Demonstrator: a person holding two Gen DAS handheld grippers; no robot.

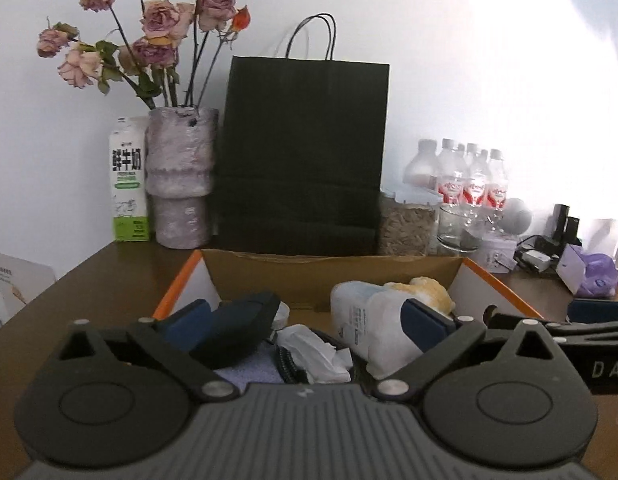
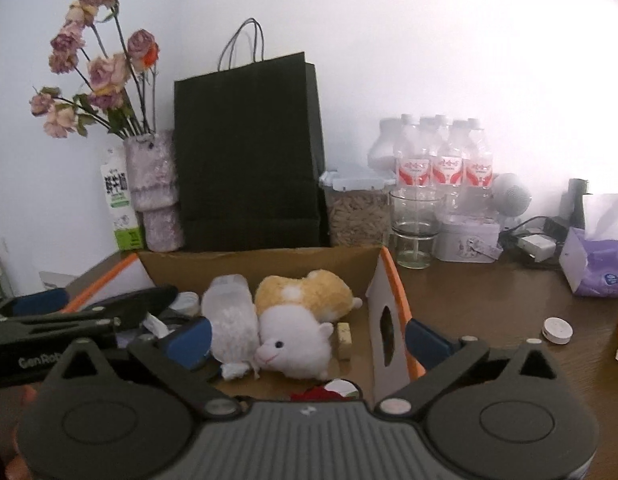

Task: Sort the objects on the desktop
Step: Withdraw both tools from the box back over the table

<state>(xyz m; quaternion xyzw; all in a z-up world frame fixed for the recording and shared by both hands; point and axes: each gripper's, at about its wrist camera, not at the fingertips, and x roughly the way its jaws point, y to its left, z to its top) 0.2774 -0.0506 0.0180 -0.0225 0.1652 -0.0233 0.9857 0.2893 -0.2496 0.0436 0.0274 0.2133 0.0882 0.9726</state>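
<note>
Left hand-held gripper point(image 1: 309, 320), right hand-held gripper point(image 2: 309, 340): jaws wide, nothing held, both hovering above cardboard box point(image 2: 261, 266), lower centre, likely items dropped inside.

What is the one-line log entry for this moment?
left gripper: open, empty | right gripper: open, empty | plush toy: in cardboard box

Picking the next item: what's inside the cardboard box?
Cardboard box holds a plush hamster, white pouch, crumpled tissue and small block; anything beneath them is hidden.
</note>
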